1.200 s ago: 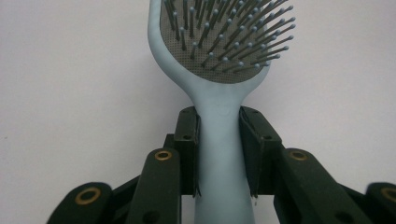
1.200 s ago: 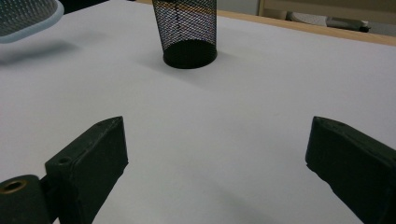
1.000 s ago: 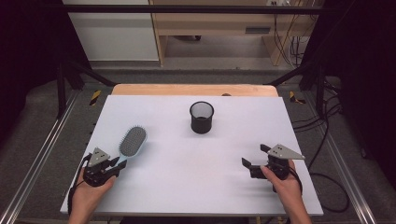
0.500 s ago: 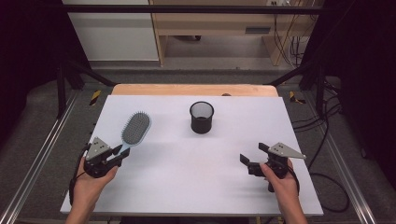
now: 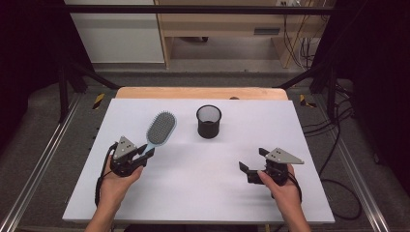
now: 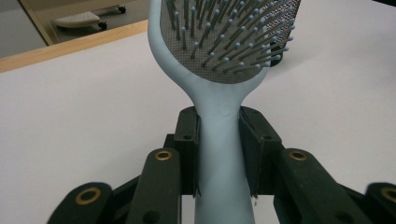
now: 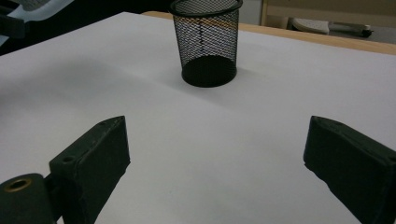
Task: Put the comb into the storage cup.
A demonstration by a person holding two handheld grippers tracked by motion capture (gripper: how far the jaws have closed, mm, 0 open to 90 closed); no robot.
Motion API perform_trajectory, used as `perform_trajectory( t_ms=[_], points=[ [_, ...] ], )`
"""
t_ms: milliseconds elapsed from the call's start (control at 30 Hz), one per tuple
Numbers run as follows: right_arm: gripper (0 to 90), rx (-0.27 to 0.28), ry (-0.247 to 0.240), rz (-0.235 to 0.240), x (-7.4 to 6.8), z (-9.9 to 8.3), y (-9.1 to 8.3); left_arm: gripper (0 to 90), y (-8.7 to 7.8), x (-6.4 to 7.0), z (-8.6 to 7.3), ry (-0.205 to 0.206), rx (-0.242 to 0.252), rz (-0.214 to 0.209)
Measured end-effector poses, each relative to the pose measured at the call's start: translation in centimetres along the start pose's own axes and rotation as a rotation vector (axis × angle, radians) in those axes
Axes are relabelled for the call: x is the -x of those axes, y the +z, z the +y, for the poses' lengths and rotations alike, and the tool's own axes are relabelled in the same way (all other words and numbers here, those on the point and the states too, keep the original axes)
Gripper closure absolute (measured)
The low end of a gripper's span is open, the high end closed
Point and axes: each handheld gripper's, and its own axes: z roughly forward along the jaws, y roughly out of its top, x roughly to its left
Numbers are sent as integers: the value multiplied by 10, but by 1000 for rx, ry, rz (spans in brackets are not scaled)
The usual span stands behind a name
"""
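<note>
Hairbrush (image 5: 159, 129): pale blue, bristles up, lifted off the white table (image 5: 203, 193) over its left half, head pointing toward the far edge, handle toward the near-left corner.
Left gripper (image 5: 145, 153): jaws closed tight on the hairbrush handle just below the neck, one jaw on each side; in the left gripper view the handle (image 6: 223, 158) runs straight up between them to the bristled head.
Right gripper (image 5: 254, 162): jaws spread wide, nothing between them; it sits low over the right half of the table near the near edge, facing the cup.
Mesh cup (image 5: 209, 121): black wire pen cup, upright, at the middle of the table toward the far edge, well apart from both grippers.
Cup contents: looks empty; the right gripper view shows bare mesh wall and dark base (image 7: 208, 44), nothing standing in it.
Step in hand: carrying, by my reading; the brush is gripped and airborne, to the left of the cup.
Next move: likely swing the brush right over the rim, tip it handle-down and lower it in; the wide head calls for a centred approach so the light cup does not topple.
</note>
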Motion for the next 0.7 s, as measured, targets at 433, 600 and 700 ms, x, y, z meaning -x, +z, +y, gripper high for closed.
perform_trajectory(
  t_ms=[433,600,700],
  points=[
    [73,22,-3,30,-21,8,8,699,15,25,-5,25,-16,-61],
    [75,16,-19,53,-32,11,15,699,18,33,-5,42,-15,-83],
    [72,17,-19,77,-37,12,19,699,20,38,-5,40,-12,-98]
  ],
)
